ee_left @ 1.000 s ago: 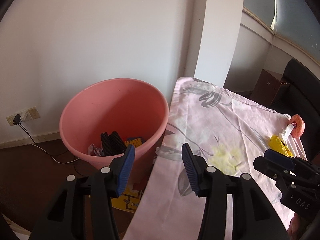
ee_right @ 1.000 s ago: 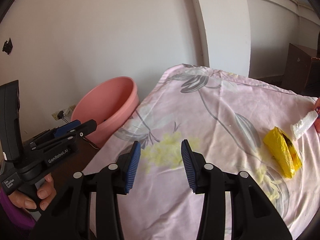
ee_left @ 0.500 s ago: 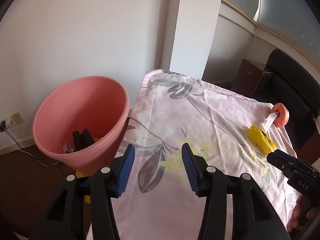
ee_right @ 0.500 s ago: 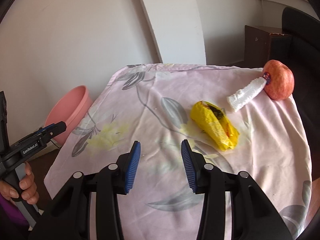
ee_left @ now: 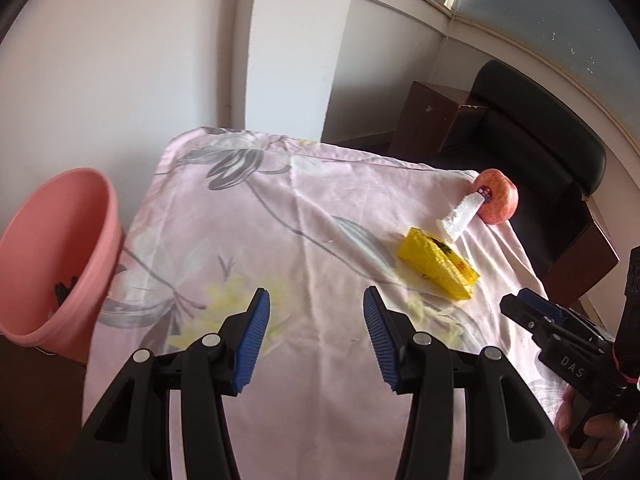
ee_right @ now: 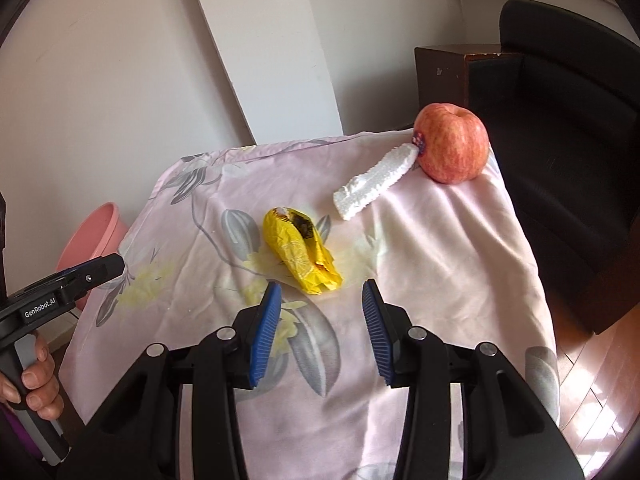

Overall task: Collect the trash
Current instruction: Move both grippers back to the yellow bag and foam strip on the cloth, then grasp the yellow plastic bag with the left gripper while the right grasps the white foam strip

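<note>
With both grippers' fingers [ee_right: 265, 322] held apart and empty, the crumpled yellow wrapper [ee_right: 301, 252] could be pinched along with the loose cloth [ee_right: 440, 240] beneath it.

Yellow wrapper [ee_right: 302, 251]; red apple [ee_right: 452, 143]; pink floral cloth [ee_right: 440, 240]; pink bin [ee_left: 52, 248]

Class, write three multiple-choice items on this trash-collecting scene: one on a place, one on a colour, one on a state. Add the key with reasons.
1. The white foam piece lies
A. in the bin
B. against the apple
C. on the floor

2. The crumpled wrapper is
A. yellow
B. green
C. blue

3. The right gripper is
A. shut on the wrapper
B. shut on the apple
C. open, holding nothing

Key: 1 B, its far end meets the apple; 2 A, plainly yellow on the pink cloth; 3 C, only cloth shows between its pads.
</note>
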